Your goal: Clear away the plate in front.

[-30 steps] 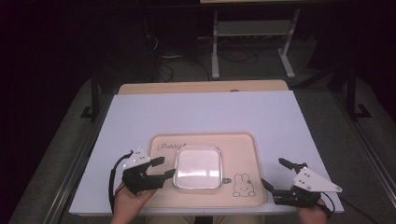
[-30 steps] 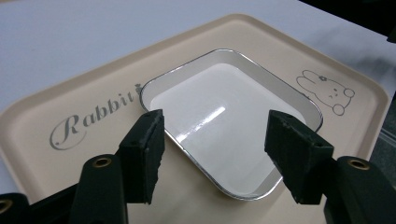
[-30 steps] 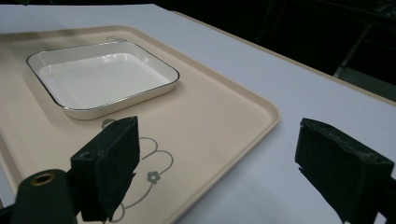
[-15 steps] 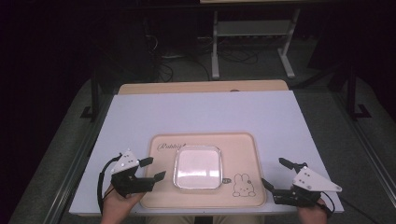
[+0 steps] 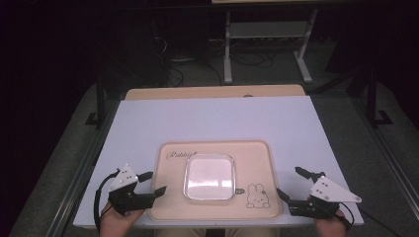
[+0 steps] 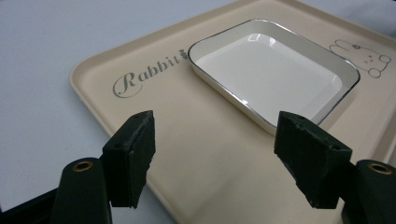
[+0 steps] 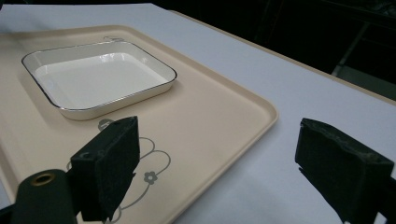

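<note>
From the high view, the left gripper (image 5: 154, 182) is sitting at the near left corner of the desk (image 5: 212, 118), its tips over the left rim of the beige tray (image 5: 170, 207); a second ago it was reaching further in, close beside the white dish (image 5: 209, 177), and it is now drawing back toward the desk's left edge. Its jaws have just been opening and are standing wide with nothing between them. The right gripper (image 5: 290, 186) is resting at the near right corner, unmoved, jaws spread and empty.

In the left gripper view, the dish (image 6: 275, 70) is lying flat on the tray (image 6: 201, 154), ahead of the parted jaws and clear of both pads.

In the right gripper view, the dish (image 7: 95, 77) is sitting mid-tray, well apart from the open jaws (they are straddling the tray's (image 7: 219, 121) right edge).

The dish is likely set down where it belongs, so this step looks finished.
</note>
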The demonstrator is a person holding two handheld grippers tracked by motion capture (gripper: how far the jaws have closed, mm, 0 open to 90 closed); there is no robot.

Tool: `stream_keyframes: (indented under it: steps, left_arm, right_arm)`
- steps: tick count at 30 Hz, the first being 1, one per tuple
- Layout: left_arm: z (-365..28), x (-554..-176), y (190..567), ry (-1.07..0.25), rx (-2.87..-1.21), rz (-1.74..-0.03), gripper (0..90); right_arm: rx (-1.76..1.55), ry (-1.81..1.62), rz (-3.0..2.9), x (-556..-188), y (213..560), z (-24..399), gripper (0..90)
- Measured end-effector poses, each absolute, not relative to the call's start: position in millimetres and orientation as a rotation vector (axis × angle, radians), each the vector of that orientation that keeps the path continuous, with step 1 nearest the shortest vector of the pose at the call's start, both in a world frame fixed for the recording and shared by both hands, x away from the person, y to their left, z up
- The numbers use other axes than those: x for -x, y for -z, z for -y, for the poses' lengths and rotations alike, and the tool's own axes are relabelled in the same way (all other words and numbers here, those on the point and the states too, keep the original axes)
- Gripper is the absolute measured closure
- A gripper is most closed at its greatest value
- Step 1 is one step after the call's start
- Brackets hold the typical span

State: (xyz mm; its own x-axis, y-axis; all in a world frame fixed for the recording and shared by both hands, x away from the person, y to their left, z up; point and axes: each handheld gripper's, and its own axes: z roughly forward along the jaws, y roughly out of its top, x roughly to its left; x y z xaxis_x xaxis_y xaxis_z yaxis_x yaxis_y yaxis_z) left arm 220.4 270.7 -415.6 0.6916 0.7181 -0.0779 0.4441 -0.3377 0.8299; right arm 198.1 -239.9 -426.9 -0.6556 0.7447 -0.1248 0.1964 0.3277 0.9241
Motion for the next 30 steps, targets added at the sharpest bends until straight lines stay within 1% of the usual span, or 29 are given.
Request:
stream_keyframes:
  steps: [11,22,30]
  left_arm:
    - [-274.0,-209.8,420.7,-0.39,-2.018,-0.862,27.7]
    - [-269.6,-211.4,421.5,-0.399,-2.029,-0.83,27.6]
    - [-268.9,-214.5,421.2,-0.413,-2.001,-0.822,28.6]
  right_arm:
    - [-0.807,-1.315,-2.067,-198.3,427.0,238.1,13.0]
    - [-0.794,-1.314,-2.083,-199.6,427.4,235.3,13.0]
    - [-0.795,-1.307,-2.086,-198.9,427.2,234.4,13.0]
